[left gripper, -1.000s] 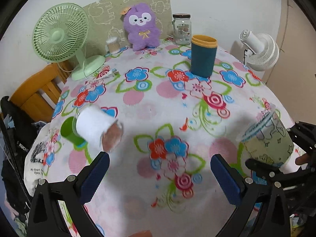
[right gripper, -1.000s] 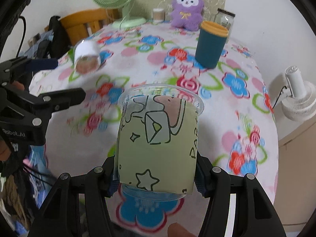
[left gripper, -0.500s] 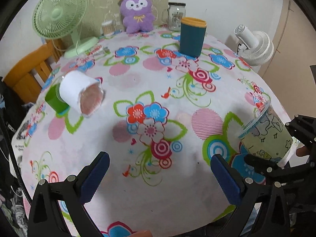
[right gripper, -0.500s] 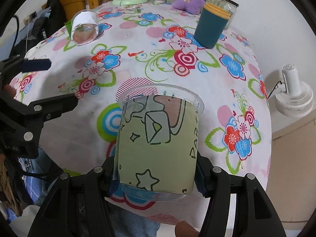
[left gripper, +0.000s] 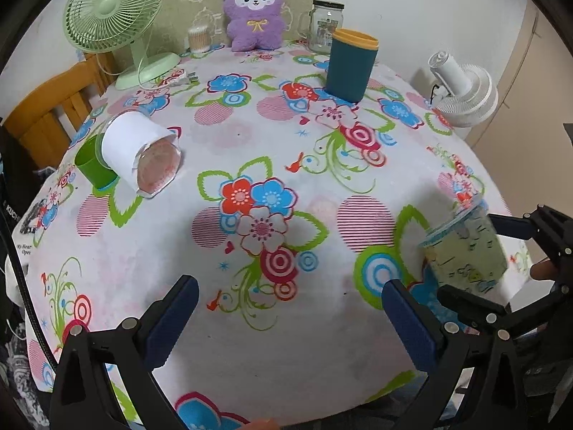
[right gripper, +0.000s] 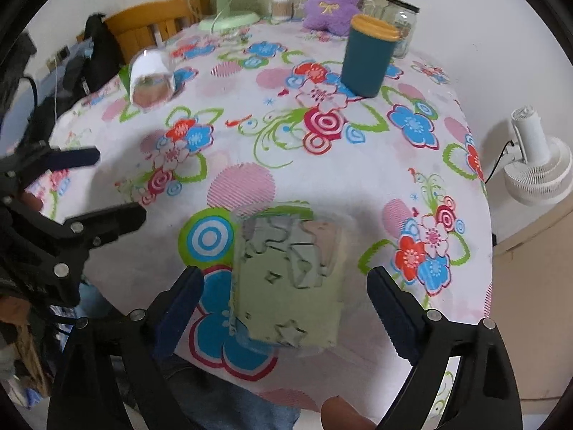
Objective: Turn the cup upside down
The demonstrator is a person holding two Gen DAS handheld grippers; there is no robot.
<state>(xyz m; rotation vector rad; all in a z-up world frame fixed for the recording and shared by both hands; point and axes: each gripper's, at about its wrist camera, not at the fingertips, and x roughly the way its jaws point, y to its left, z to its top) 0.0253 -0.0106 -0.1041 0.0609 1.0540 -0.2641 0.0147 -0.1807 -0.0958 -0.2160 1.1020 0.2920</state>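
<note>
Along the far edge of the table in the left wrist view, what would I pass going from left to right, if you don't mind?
Green fan → cotton swab container → purple plush toy → glass jar → teal cup with the yellow rim.

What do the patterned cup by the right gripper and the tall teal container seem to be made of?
Patterned cup: likely clear, glossy plastic, since the see-through rim shows above a matte, pale green printed sleeve, probably paper. Teal container: opaque and matte with a yellow-orange rim, possibly plastic or silicone; the material is uncertain.
</note>
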